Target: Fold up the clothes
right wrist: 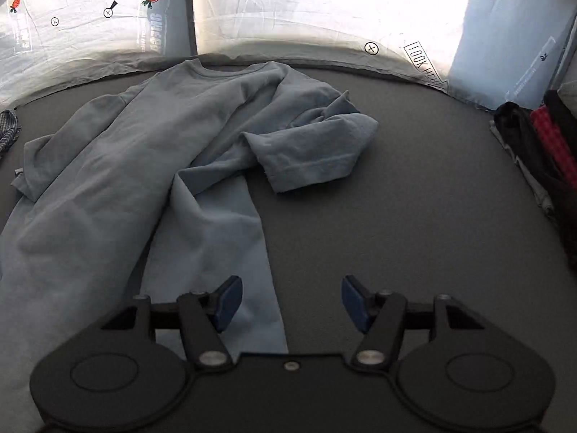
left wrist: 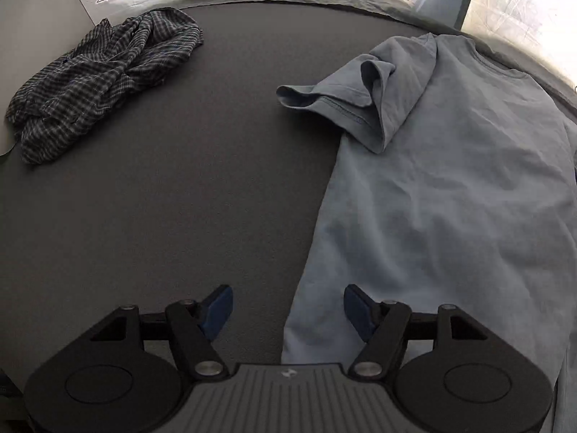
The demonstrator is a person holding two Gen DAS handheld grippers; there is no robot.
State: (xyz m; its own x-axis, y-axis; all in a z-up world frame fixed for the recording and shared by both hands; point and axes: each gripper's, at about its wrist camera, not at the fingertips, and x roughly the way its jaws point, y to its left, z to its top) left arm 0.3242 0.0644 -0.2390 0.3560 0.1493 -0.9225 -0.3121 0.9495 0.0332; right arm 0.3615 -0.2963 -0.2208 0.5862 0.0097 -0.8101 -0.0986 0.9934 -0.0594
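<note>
Plaid shirt (left wrist: pixel 104 83) mostly in left view only

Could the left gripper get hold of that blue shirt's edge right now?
Probably yes: the left gripper is open, the blue shirt has its side edge between the fingers, and nothing lies in the way.

Light: strong glare through the pale backdrop sheet (right wrist: pixel 324 11) at the far edge, washed out to near white.
Foreground: dim; each claw body reads as a black silhouette.
Surface (left wrist: pixel 180 198): dull grey, soft shadows.
Focus: sharp, no motion blur.
Distortion: fisheye bending, dark corners.
</note>
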